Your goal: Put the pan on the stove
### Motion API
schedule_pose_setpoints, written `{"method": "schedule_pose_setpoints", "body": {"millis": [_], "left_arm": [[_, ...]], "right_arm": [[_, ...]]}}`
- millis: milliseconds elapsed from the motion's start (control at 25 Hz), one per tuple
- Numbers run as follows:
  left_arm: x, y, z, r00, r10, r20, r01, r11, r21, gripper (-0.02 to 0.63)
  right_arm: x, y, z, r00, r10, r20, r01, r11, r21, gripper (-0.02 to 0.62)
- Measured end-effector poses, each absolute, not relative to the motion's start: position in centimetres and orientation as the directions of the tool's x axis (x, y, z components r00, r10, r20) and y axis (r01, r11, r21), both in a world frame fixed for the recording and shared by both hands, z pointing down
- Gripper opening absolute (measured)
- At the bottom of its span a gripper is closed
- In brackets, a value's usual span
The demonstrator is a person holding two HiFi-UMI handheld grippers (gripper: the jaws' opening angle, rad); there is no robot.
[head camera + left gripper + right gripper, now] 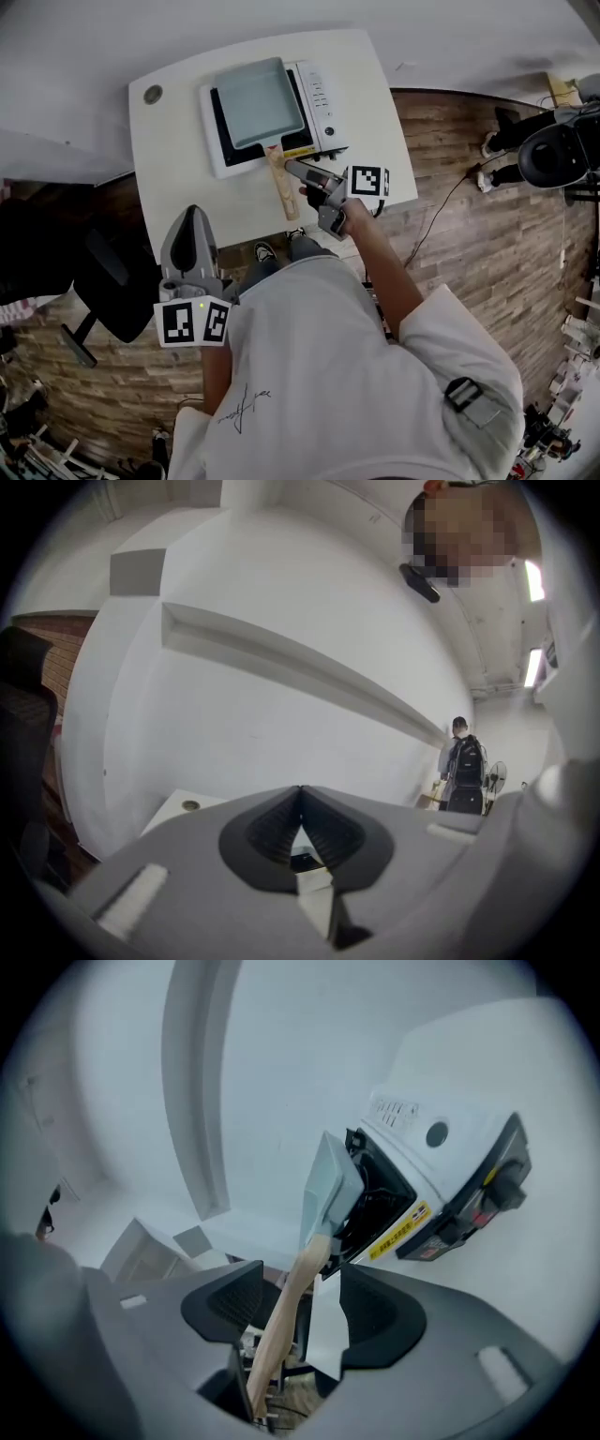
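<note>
A square pale-grey pan sits on the white portable stove on the white table. Its wooden handle points back toward me. My right gripper is at the handle's end and stands open. In the right gripper view the handle runs between the jaws of the right gripper, and the pads do not press on it. Beyond it are the pan and the stove. My left gripper hangs at the table's near edge, away from the pan. The left gripper is shut, with nothing in it.
A black office chair stands left of the table on the wood floor. Black equipment on stands and a cable lie to the right. The table has a round grommet at its far left corner. A person stands far off.
</note>
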State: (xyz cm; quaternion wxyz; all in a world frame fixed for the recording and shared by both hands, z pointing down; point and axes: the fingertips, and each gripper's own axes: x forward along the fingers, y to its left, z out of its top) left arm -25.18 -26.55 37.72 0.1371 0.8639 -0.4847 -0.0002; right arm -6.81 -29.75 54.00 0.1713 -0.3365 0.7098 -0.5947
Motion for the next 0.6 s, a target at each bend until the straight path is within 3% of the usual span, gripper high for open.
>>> {"method": "schedule_pose_setpoints", "body": {"millis": [200,400,600], "left_arm": [[-25.0,-26.2,37.4,0.6,-0.791,0.118,-0.791,-0.566,0.233,0.008],[-24.8,-26.1,37.1,0.654,-0.747,0.12,-0.752,-0.624,0.213,0.008],[-26.0,-25.8,35.9,0.674,-0.733,0.087,-0.733,-0.651,0.197,0.008]], "right_arm": [[-3.1,-27.4,51.9,-0.537,-0.802,0.261,-0.438,0.001,-0.899,0.219],[-1.7,-25.4,46.5,-0.428,-0.87,0.246,-0.593,0.065,-0.802,0.099],[-1.3,-22.9,41.6,-0.315,-0.918,0.24,-0.784,0.109,-0.612,0.021]]}}
